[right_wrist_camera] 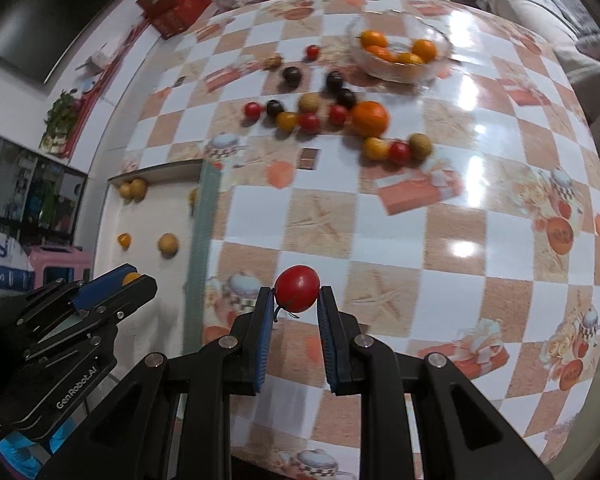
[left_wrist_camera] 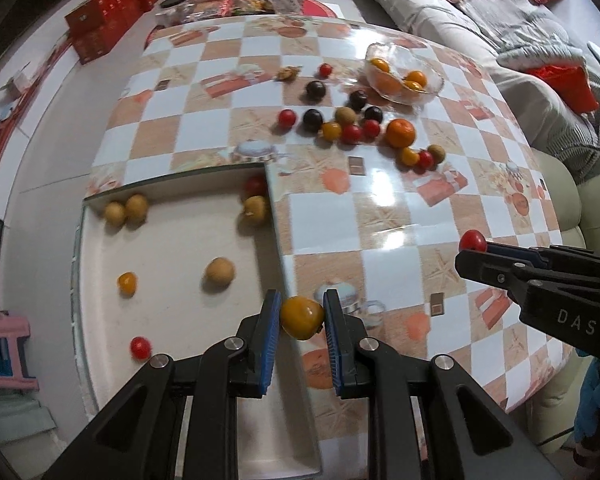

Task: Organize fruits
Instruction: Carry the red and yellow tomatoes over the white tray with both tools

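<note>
1. Left gripper [left_wrist_camera: 302,316]: pads closed onto a yellow tomato [left_wrist_camera: 301,317], hovering at the right rim of the white tray [left_wrist_camera: 172,360].
2. Right gripper [right_wrist_camera: 296,300]: narrow gap, pinching a red cherry tomato [right_wrist_camera: 297,288] above the checkered table [right_wrist_camera: 420,280], right of the tray.
3. Risk: both grips sit at the fingertips on round, smooth fruit; a tilt or squeeze could pop either out, or split the skin.
4. Risk: releasing at the rim could bounce fruit back onto the table.
5. Farther: loose fruit cluster [left_wrist_camera: 348,124], then glass bowl [left_wrist_camera: 404,76] with orange fruit.
6. Hard to tell: tray's near edge is hidden by the left gripper; brown fruits' type is unclear; right view blurred.
</note>
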Demonstrator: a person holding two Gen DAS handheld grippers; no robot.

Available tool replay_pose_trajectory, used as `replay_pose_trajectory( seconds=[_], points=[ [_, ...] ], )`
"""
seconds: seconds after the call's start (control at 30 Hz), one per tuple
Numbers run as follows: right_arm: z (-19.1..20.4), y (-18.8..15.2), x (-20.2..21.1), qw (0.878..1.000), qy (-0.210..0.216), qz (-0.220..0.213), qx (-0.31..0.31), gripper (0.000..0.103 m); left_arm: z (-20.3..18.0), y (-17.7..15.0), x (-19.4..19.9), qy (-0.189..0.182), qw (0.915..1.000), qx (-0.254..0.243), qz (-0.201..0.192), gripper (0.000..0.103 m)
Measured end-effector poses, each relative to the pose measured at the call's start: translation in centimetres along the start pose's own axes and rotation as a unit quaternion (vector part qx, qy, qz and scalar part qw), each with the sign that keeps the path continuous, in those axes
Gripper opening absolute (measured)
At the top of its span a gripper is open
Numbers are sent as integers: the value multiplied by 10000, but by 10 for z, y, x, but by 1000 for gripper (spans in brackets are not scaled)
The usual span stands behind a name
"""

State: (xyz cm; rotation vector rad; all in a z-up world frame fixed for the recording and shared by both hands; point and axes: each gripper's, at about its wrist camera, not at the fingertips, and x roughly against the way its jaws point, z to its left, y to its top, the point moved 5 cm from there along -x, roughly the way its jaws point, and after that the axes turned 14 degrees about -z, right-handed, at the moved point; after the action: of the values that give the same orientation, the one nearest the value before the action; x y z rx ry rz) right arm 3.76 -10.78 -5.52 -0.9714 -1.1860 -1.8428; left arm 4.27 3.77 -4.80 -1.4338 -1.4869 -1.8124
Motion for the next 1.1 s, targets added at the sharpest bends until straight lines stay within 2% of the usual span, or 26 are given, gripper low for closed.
replay_pose_trajectory(
  seconds=[0.27, 0.63, 0.8, 1.1],
  points=[
    [52, -4, -12, 9987, 215, 154, 440, 24, 42, -15, 9, 180, 9994, 305, -15, 23],
    [120, -23, -45, 9923, 535, 530, 982, 24, 108, -65, 13, 580, 9949, 777, 286, 23],
    [141, -35, -60, 9885, 609, 721, 1185, 24, 121, -82, 9, 697, 9933, 827, 395, 23],
    [156, -59, -87, 9828, 606, 1054, 1386, 24, 134, -104, -4, 843, 9906, 896, 594, 23]
  ],
)
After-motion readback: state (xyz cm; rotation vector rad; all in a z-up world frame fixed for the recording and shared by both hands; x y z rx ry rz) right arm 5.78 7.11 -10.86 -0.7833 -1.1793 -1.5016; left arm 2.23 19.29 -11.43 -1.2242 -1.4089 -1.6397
